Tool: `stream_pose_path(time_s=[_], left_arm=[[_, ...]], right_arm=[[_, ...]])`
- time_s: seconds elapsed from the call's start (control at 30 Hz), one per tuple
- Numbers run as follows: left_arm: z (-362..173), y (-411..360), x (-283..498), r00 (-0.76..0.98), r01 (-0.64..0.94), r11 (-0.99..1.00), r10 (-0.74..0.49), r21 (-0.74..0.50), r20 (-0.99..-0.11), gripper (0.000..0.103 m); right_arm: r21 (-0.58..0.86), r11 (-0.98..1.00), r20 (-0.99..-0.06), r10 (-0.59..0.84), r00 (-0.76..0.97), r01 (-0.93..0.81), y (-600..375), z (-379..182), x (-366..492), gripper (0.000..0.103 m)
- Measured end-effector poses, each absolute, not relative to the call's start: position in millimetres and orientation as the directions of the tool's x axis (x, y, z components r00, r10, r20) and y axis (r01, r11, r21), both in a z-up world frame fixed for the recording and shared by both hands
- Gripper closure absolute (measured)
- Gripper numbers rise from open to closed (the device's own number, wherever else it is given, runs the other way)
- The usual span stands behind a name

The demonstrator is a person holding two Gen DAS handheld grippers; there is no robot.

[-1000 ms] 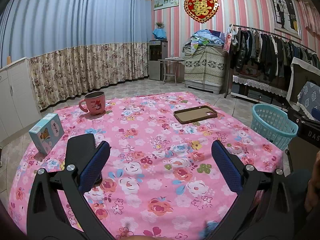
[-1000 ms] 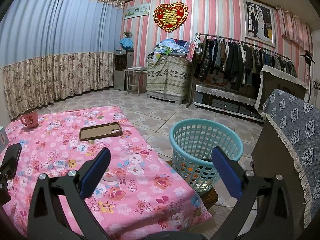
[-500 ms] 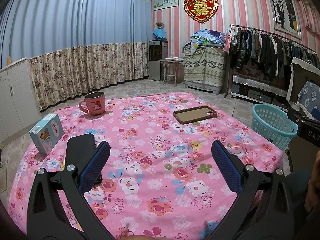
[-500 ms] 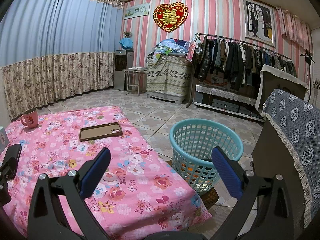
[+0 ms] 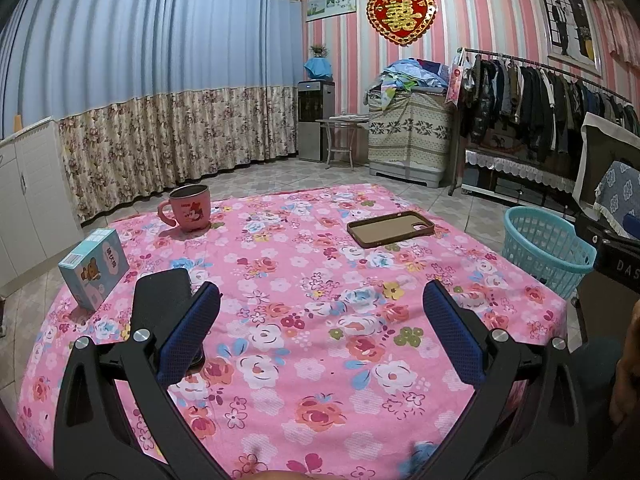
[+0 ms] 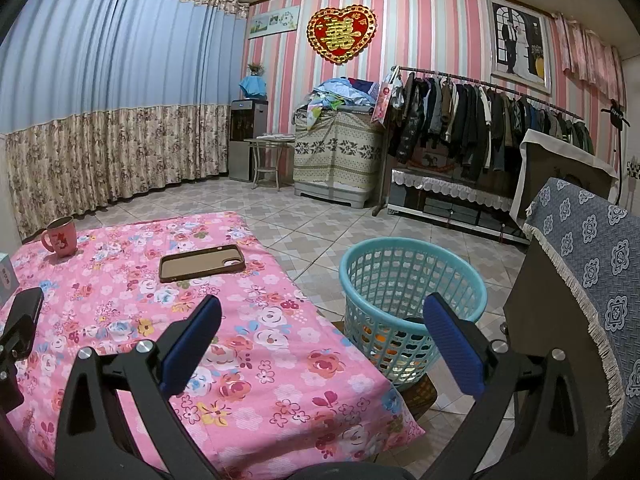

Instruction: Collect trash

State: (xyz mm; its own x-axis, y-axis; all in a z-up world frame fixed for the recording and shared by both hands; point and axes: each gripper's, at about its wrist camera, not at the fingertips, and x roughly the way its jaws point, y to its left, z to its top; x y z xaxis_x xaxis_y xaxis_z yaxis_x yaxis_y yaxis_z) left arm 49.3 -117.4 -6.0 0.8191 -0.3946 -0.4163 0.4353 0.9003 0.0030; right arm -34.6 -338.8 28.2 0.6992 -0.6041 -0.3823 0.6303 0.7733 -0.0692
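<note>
Both grippers, left gripper [image 5: 320, 320] and right gripper [image 6: 320, 334], gape empty; basket [image 6: 412, 280] stands upright.

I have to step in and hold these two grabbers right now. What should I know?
Left gripper: open, empty, over the table.
Right gripper: open, empty, between table edge and basket.
On the table: mug, small box, phone case, black phone.
Basket on the floor to the right already holds something orange; can't tell what.
No obvious trash left on the table; check before grabbing.
</note>
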Motion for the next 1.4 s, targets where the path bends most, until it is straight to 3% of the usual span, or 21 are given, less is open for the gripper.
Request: stream_pose_path(time_s=[1.4], left_arm=[[-6.0, -117.6, 50.5, 0.82, 0.435, 0.9, -0.393, 0.007, -0.417, 0.005]], right_arm=[[-0.073, 0.776, -0.383, -0.602, 0.701, 0.627, -338.0, 25.5, -33.0, 0.004]])
